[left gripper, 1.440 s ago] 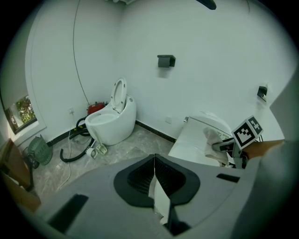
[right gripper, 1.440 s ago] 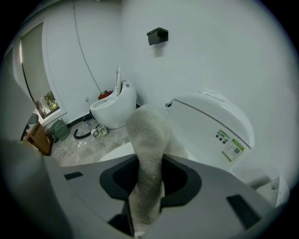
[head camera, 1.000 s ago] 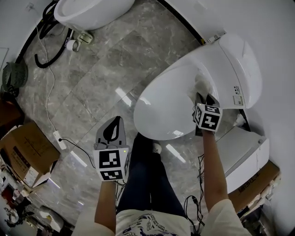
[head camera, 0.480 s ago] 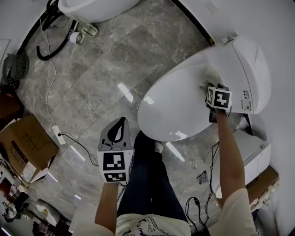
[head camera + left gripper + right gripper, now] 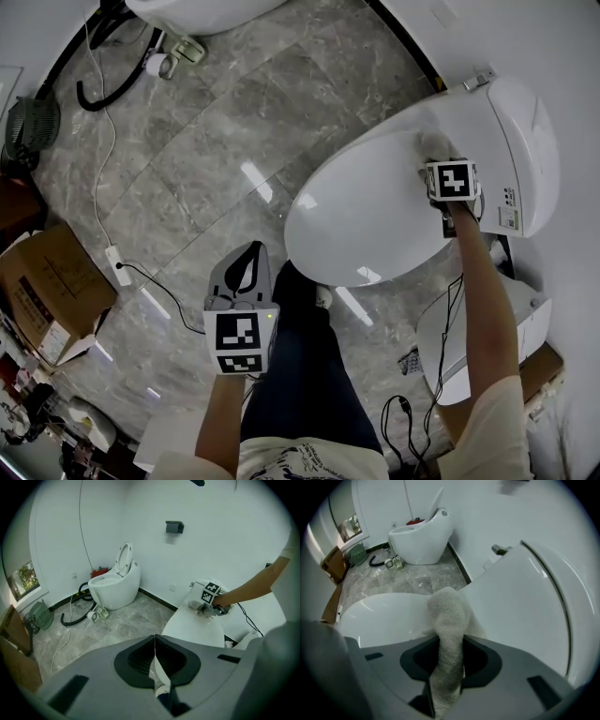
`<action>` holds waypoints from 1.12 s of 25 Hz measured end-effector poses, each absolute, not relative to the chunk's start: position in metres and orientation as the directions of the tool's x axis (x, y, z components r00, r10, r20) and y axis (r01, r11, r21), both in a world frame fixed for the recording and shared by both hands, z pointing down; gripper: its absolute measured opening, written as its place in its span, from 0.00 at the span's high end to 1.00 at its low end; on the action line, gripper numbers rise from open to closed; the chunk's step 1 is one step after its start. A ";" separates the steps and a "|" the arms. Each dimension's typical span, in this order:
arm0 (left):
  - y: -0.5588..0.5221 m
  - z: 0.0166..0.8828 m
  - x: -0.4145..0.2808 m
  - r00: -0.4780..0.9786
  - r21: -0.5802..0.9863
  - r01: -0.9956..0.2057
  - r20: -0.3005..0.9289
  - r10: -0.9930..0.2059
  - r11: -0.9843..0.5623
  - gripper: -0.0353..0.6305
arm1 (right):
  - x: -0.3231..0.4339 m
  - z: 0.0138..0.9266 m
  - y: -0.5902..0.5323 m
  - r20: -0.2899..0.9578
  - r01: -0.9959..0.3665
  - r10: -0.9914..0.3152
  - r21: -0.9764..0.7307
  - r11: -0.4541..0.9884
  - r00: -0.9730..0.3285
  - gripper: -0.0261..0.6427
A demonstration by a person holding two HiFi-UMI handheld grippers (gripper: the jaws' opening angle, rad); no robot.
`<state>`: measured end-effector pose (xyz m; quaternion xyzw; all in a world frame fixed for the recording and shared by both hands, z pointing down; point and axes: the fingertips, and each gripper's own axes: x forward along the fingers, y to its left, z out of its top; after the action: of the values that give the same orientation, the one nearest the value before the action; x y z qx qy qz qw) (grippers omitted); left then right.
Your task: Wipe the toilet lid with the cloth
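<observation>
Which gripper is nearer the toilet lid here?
Right. The right gripper holds the cloth against the lid near its hinge end. The left gripper, shut and empty, hangs over the floor beside the lid's front, apart from it.

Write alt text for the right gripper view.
The right claw is shut on a pale fluffy cloth whose end lies on the closed white toilet lid. Behind, a second toilet with its lid raised stands on a grey stone floor by the wall.
</observation>
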<state>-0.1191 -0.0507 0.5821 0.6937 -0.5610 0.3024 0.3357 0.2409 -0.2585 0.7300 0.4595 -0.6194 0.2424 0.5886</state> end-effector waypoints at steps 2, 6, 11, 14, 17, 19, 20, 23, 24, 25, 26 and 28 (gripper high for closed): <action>-0.047 0.583 -0.120 0.186 0.129 -0.982 0.798 -0.574 -0.140 0.93 | 0.234 0.730 -0.260 0.958 -0.806 -0.257 0.250 0.537 0.126 0.80; -0.043 0.582 -0.119 0.192 0.133 -0.981 0.797 -0.573 -0.143 0.93 | 0.221 0.730 -0.259 0.956 -0.737 -0.241 0.286 0.612 0.170 0.81; -0.042 0.577 -0.115 0.201 0.140 -0.979 0.789 -0.581 -0.149 0.93 | 0.199 0.730 -0.253 0.954 -0.701 -0.248 0.295 0.650 0.171 0.81; -0.041 0.574 -0.115 0.203 0.145 -0.979 0.785 -0.585 -0.145 0.93 | 0.181 0.731 -0.247 0.951 -0.654 -0.258 0.303 0.693 0.167 0.81; -0.040 0.571 -0.115 0.202 0.144 -0.979 0.780 -0.592 -0.144 0.93 | 0.165 0.731 -0.242 0.951 -0.636 -0.266 0.302 0.710 0.156 0.81; -0.038 0.569 -0.118 0.195 0.140 -0.981 0.778 -0.598 -0.137 0.93 | 0.156 0.732 -0.237 0.954 -0.644 -0.265 0.291 0.708 0.140 0.81; -0.038 0.568 -0.120 0.189 0.137 -0.982 0.778 -0.600 -0.132 0.93 | 0.150 0.733 -0.234 0.955 -0.644 -0.265 0.287 0.709 0.134 0.81; -0.034 0.566 -0.126 0.172 0.127 -0.985 0.777 -0.605 -0.117 0.93 | 0.135 0.733 -0.225 0.955 -0.623 -0.270 0.287 0.727 0.125 0.81; -0.033 0.565 -0.129 0.167 0.122 -0.986 0.777 -0.607 -0.114 0.93 | 0.129 0.733 -0.222 0.954 -0.614 -0.272 0.288 0.735 0.122 0.81; -0.032 0.565 -0.131 0.161 0.117 -0.987 0.777 -0.608 -0.111 0.93 | 0.123 0.733 -0.219 0.955 -0.605 -0.273 0.287 0.742 0.118 0.81; -0.030 0.565 -0.134 0.155 0.112 -0.988 0.777 -0.610 -0.108 0.93 | 0.118 0.734 -0.215 0.955 -0.596 -0.273 0.286 0.750 0.114 0.81; -0.027 0.565 -0.137 0.142 0.104 -0.990 0.777 -0.613 -0.098 0.93 | 0.107 0.735 -0.207 0.957 -0.576 -0.269 0.279 0.769 0.105 0.81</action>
<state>-0.1374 -0.0270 0.5647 0.6821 -0.5875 0.2893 0.3253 0.1071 -0.2067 0.7354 0.3204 -0.6593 0.1141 0.6705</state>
